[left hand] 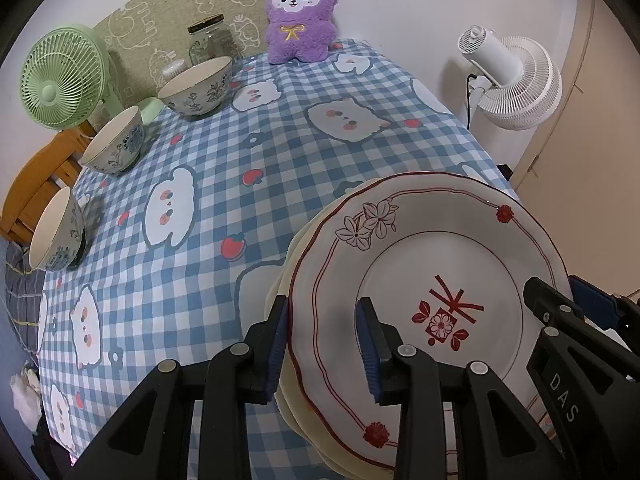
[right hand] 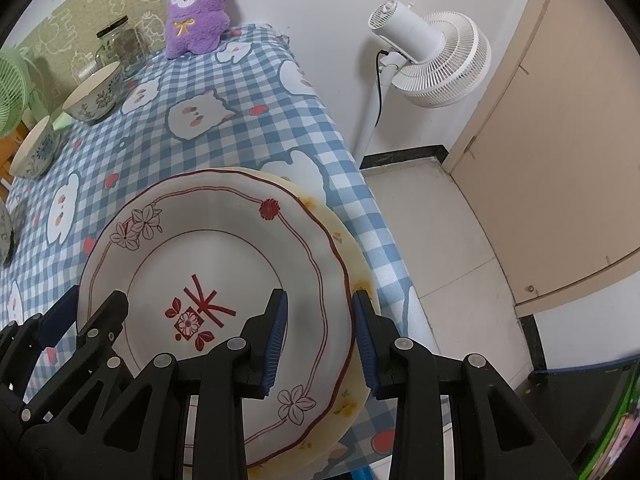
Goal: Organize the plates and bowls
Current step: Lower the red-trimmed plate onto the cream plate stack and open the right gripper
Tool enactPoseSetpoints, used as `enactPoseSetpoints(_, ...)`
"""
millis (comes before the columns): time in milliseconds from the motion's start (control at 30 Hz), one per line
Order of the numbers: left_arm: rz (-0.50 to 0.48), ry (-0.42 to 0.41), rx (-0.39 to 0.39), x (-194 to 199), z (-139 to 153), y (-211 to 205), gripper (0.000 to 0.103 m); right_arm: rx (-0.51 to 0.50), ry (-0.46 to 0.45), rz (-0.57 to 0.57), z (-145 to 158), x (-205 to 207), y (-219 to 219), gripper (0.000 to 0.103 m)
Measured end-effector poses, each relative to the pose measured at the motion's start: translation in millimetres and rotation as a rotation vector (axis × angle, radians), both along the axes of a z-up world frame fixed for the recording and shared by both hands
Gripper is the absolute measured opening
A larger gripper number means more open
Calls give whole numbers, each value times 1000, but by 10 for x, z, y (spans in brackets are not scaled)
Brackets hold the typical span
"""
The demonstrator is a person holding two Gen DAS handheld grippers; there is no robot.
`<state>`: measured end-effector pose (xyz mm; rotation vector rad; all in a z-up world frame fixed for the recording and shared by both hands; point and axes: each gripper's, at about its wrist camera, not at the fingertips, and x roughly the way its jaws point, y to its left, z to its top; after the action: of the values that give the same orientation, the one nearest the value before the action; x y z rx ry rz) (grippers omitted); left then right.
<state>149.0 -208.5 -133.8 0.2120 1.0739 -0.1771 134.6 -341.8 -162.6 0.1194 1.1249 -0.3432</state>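
A white plate with red flower trim [left hand: 432,256] [right hand: 224,240] lies on top of a cream plate [left hand: 288,392] [right hand: 356,268] at the table's near right corner. My left gripper [left hand: 324,344] straddles the stack's left rim, jaws apart, one finger over the plate and one outside. My right gripper [right hand: 318,336] straddles the right rim the same way. Neither visibly presses the rim. Three blue-patterned bowls stand along the left edge: a large far one [left hand: 198,88] [right hand: 94,94], a middle one [left hand: 114,144] [right hand: 34,148], and a near one [left hand: 56,232].
The table has a blue checked cloth [left hand: 224,168]. A purple plush toy [left hand: 300,12] and a glass jar [left hand: 210,38] stand at the back. A green fan [left hand: 60,76] stands at the left, a white fan [right hand: 432,56] beside the table's right edge.
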Motion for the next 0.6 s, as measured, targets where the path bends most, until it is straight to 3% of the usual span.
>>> enactPoseSetpoints(233, 11, -4, -19, -9, 3, 16, 34, 1, 1, 6, 6, 10, -15, 37)
enactPoseSetpoints(600, -4, 1, -34, 16, -4, -35, 46, 17, 4, -2, 19, 7, -36, 37)
